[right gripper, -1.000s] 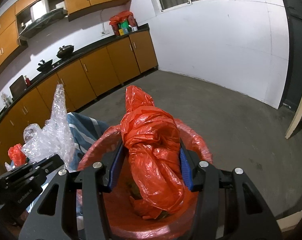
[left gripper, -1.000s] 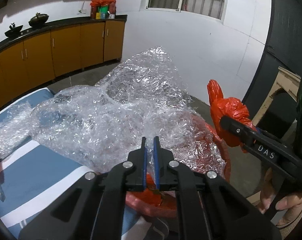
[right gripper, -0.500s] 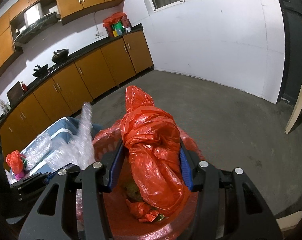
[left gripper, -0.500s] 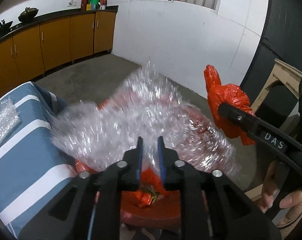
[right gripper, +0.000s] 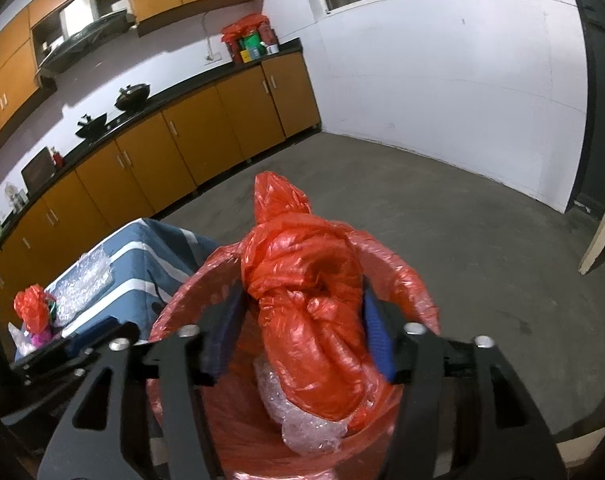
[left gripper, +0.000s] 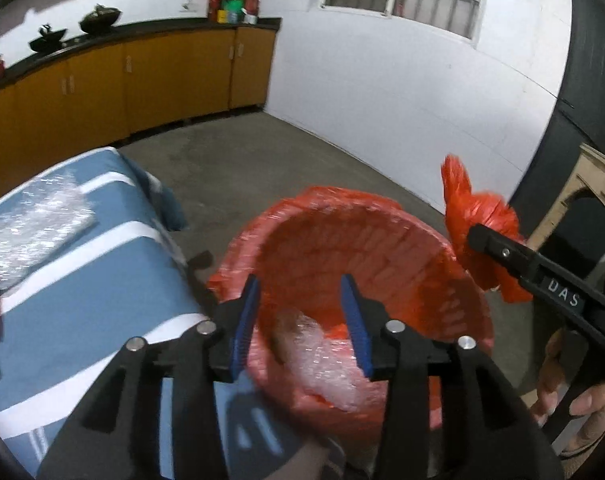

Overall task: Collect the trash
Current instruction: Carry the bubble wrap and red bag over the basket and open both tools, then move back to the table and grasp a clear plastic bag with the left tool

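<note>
A bin lined with an orange bag (left gripper: 366,240) stands on the floor beside the striped table. My left gripper (left gripper: 302,320) is open and empty just above the bin's near rim. A wad of bubble wrap (left gripper: 326,368) lies inside the bin; it also shows in the right wrist view (right gripper: 302,420). My right gripper (right gripper: 298,328) is shut on a bunched part of the orange bag (right gripper: 306,292) and holds it up over the bin (right gripper: 190,308). In the left wrist view that bunch (left gripper: 478,216) shows at the right.
A table with a blue and white striped cloth (left gripper: 82,272) is at the left, with another bubble wrap piece (left gripper: 34,224) on it. A small orange bag (right gripper: 32,308) lies on it too. Orange cabinets (right gripper: 182,148) line the far wall. A wooden frame (left gripper: 574,192) stands at right.
My left gripper carried the large bubble wrap over the bin, opened, and the wrap dropped inside. My right gripper kept its hold on the orange bag.
</note>
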A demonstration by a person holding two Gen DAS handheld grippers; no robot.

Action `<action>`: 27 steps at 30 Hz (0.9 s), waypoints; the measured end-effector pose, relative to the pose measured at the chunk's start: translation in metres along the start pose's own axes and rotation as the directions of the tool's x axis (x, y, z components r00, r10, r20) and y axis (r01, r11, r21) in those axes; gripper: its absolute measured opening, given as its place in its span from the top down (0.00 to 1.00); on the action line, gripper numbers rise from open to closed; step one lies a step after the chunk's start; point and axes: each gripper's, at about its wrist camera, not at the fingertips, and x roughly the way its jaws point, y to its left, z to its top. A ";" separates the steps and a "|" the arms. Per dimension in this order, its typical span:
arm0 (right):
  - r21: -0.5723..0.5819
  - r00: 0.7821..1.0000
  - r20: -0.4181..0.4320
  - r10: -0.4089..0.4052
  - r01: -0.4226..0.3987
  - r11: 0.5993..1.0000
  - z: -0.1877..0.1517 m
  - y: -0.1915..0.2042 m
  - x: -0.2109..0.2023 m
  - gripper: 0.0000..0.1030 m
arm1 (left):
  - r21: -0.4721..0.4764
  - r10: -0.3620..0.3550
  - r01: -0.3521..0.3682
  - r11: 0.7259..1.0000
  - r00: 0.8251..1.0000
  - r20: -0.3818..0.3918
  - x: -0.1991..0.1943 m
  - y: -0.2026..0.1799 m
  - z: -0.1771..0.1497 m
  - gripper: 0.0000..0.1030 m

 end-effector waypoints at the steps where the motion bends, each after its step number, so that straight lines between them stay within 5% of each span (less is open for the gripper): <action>1: -0.006 1.000 0.004 -0.003 0.003 1.000 0.000 0.002 -0.001 0.25 | -0.001 0.021 -0.021 1.000 1.000 0.012 -0.006 0.005 -0.001 0.55; 11: -0.022 1.000 0.015 -0.009 0.009 1.000 -0.001 0.013 -0.009 0.23 | -0.006 0.156 -0.156 0.988 0.985 0.070 -0.043 0.038 -0.011 0.45; 18: -0.071 1.000 0.010 0.012 -0.011 0.997 -0.005 0.038 -0.010 0.23 | -0.090 0.264 -0.257 0.962 0.960 0.089 -0.073 0.078 -0.023 0.40; 24: -0.125 0.998 -0.005 0.064 -0.064 0.990 -0.009 0.072 -0.008 0.23 | -0.151 0.379 -0.364 0.919 0.921 0.090 -0.106 0.116 -0.040 0.40; 27: -0.156 0.995 -0.016 0.094 -0.095 0.983 -0.012 0.092 -0.006 0.24 | -0.168 0.455 -0.436 0.884 0.885 0.099 -0.129 0.137 -0.053 0.38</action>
